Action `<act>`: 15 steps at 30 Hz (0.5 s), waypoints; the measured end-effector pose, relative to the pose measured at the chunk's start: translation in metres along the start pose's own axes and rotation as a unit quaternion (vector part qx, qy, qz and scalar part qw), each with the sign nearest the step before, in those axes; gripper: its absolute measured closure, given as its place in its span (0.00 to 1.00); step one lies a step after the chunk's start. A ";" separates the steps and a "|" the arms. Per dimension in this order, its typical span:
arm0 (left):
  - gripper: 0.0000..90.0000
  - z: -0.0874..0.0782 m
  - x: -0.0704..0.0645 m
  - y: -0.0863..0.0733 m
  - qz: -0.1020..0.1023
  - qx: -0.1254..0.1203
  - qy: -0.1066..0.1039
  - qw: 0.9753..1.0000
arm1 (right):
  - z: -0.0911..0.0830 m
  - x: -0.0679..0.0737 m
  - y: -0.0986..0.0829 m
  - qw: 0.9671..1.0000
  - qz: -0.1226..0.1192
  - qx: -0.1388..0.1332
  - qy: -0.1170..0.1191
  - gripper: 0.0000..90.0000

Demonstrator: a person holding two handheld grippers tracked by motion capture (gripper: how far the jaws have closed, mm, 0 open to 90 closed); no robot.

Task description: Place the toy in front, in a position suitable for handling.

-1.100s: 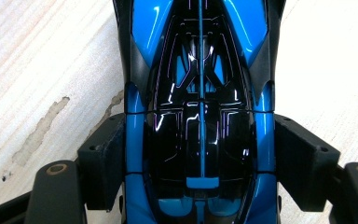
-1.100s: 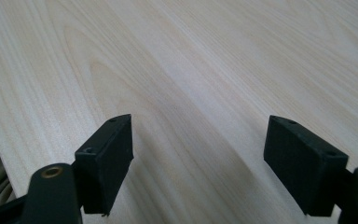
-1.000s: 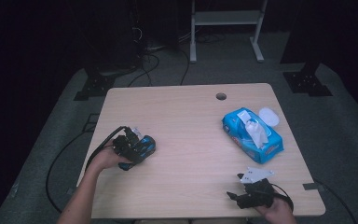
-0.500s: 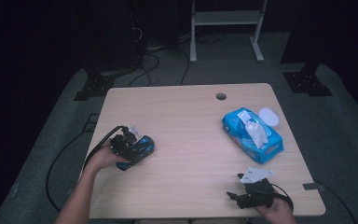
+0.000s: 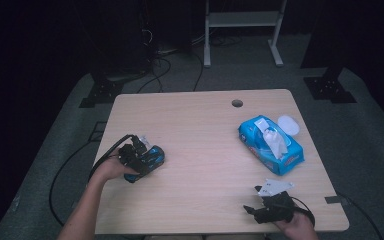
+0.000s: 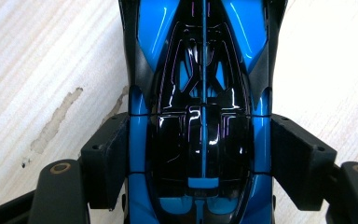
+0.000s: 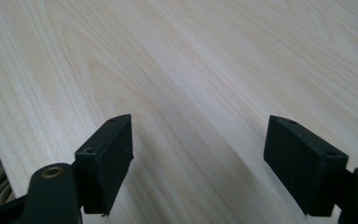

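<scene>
Your table [image 5: 205,150] is evenly lit from above while the surrounding room stays dark; the toy car [image 6: 200,116] shows sharp glare streaks, and soft shadows trail your right tool [image 7: 200,163].

The left gripper [image 5: 132,156] sits on a blue toy car [image 5: 150,159] — blue wipes pack [image 5: 270,145] well apart, far right.

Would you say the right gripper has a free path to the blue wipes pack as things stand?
Probably yes: the right gripper has its jaws open, and only bare table lies between it and the wipes pack.
</scene>
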State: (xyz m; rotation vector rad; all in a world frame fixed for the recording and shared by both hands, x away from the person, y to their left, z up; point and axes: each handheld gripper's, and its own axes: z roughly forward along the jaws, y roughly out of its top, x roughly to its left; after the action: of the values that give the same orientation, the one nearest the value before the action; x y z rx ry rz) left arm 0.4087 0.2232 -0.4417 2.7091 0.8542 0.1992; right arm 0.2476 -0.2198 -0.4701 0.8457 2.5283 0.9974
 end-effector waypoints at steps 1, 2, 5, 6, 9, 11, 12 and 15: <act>0.30 0.000 0.000 0.000 0.000 0.000 0.000 1.000 | 0.000 0.000 0.000 1.000 0.000 0.000 0.000 0.25; 0.30 0.000 0.000 0.000 0.001 0.003 -0.002 1.000 | 0.000 0.000 0.000 1.000 0.000 0.000 0.000 0.25; 0.30 0.001 0.002 0.002 0.006 0.010 -0.007 1.000 | 0.000 0.000 0.000 1.000 -0.002 -0.002 0.001 0.25; 0.29 0.001 0.002 0.002 0.014 0.013 -0.008 1.000 | 0.000 0.000 0.000 1.000 -0.002 -0.001 0.001 0.25; 0.27 0.001 0.000 0.003 0.031 0.027 -0.005 0.999 | 0.000 0.000 0.000 1.000 -0.002 -0.001 0.001 0.25; 0.25 0.002 -0.003 0.005 0.061 0.046 0.004 0.997 | 0.000 0.000 0.000 1.000 -0.003 -0.001 0.002 0.25; 0.25 0.002 -0.003 0.006 0.062 0.048 0.004 0.997 | 0.000 0.000 0.000 1.000 -0.005 -0.004 0.001 0.25; 0.25 0.005 -0.002 0.008 0.058 0.056 -0.001 0.997 | -0.001 0.001 0.001 1.000 -0.008 -0.008 0.002 0.25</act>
State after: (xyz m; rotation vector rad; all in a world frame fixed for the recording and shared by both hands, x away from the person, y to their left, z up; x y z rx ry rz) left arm 0.4127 0.2145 -0.4434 2.8652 0.7271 0.1792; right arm 0.2467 -0.2192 -0.4687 0.8187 2.5231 1.0148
